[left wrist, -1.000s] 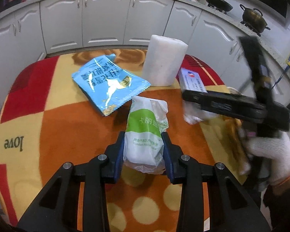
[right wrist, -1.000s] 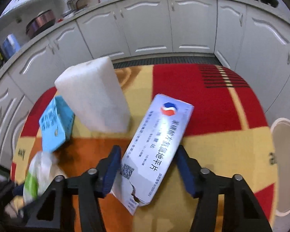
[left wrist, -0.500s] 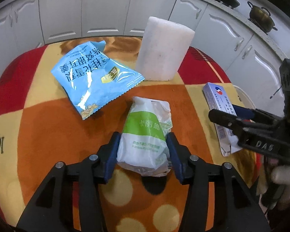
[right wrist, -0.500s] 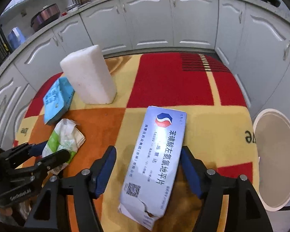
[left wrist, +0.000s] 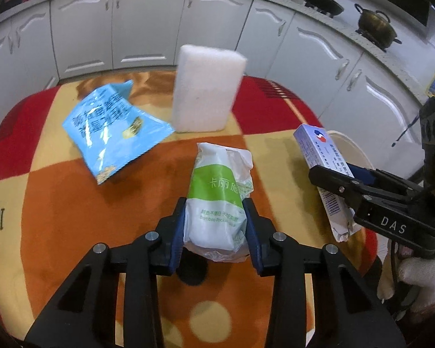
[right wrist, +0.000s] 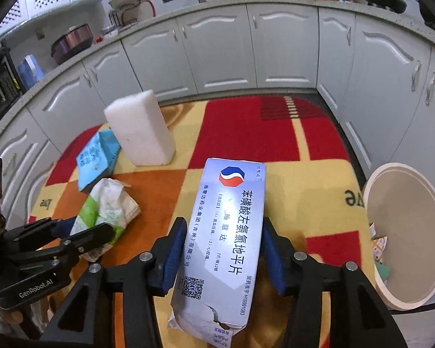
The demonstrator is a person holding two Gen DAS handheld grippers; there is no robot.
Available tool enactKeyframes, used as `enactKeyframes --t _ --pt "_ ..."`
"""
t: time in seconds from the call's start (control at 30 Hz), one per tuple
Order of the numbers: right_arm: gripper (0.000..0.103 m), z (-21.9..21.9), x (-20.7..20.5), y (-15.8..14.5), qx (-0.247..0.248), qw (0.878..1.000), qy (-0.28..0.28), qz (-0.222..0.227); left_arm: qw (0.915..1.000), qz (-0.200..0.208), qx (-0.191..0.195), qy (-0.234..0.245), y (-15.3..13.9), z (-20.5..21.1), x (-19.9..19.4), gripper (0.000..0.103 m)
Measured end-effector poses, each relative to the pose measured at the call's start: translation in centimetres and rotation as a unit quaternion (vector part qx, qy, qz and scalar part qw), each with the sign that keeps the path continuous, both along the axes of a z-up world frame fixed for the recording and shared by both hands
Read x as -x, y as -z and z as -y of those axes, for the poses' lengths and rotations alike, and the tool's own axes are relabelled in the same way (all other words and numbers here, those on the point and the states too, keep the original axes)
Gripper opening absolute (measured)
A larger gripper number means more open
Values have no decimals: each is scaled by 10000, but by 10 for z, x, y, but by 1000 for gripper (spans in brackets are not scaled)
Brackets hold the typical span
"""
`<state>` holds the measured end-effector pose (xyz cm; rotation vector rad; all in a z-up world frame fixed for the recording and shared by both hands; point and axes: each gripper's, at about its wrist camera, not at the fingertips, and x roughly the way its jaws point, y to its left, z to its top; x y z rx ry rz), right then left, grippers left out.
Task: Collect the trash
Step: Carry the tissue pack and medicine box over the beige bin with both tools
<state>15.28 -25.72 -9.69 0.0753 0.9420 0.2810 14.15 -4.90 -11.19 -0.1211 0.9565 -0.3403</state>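
- Left gripper (left wrist: pixel 214 226): jaws narrow, blue pads clamped on the lower half of a green-and-white tissue pack (left wrist: pixel 217 200), lifted clear of the table (left wrist: pixel 58 197), shadow beneath on the orange patch.
- Right gripper (right wrist: pixel 221 258): jaws closing, medium width, pads pressed against both long sides of a white medicine box (right wrist: pixel 226 237); torn flap at the box's near end, logo end pointing away.
- Medicine box held above the table's right edge, close to a white trash bin (right wrist: pixel 403 232) standing just past that edge; scraps visible inside the bin.
- Blue snack bag (left wrist: pixel 113 127) lying flat toward the far-left part of the table, crumpled and open at its far end.
- White foam block (left wrist: pixel 206 92) upright near the far edge, just right of the snack bag.
- White-gloved hand (left wrist: pixel 417 281) on the right gripper's handle, low right in the left wrist view.
- White cabinets (right wrist: pixel 217 52) behind the table.
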Motion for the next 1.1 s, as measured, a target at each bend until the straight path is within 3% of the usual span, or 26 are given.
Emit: enactKeyframes --t 0.43,0.8,1.1 --pt "49 26 35 -27 -34 9990 206 396 9992 315 -55 258 -28 43 21 35" --pt "49 57 51 -35 -74 9976 463 500 9976 456 -128 498 -40 75 22 35" --pt "42 78 51 -26 -147 9971 631 394 9970 425 -192 621 -37 95 18 35"
